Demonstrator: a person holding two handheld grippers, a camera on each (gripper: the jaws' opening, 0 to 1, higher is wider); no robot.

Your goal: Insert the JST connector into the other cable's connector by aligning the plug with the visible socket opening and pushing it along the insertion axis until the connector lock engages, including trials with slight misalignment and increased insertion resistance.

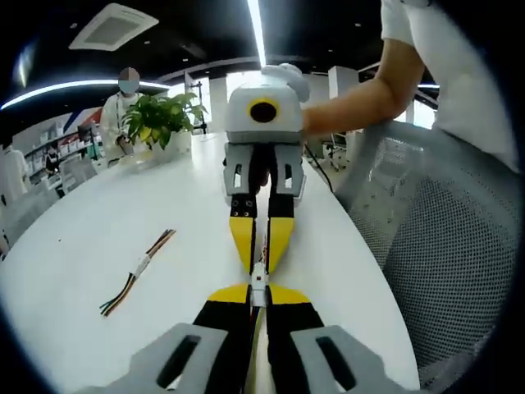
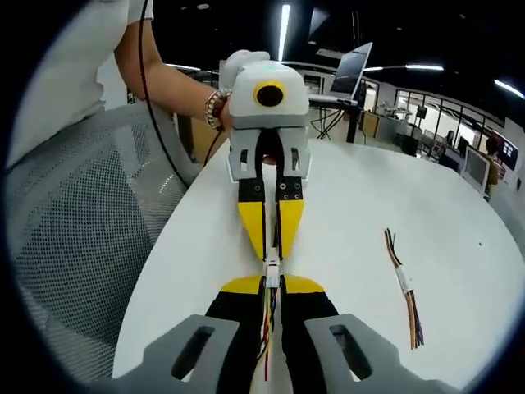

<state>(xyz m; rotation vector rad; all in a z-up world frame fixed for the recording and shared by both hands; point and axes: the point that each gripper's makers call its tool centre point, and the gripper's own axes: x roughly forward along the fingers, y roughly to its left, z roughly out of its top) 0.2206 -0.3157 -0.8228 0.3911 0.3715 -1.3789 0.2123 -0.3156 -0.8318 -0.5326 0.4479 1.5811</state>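
A white round table [image 1: 123, 222] is seen beside a grey mesh chair [image 1: 443, 246], with a potted plant [image 1: 160, 119] at its far side. Above the tabletop, the left gripper [image 1: 259, 297] and right gripper [image 2: 273, 289] are held tip to tip, each closed on its own wired plug. The white JST connector [image 2: 272, 273] is pinched between them, mated or nearly so. A spare wire bundle [image 1: 135, 273] is left lying well apart.

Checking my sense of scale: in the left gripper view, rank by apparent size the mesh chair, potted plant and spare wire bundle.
1. Grey mesh chair, nearest, so inflated
2. Green leafy potted plant
3. Multicoloured spare wire bundle
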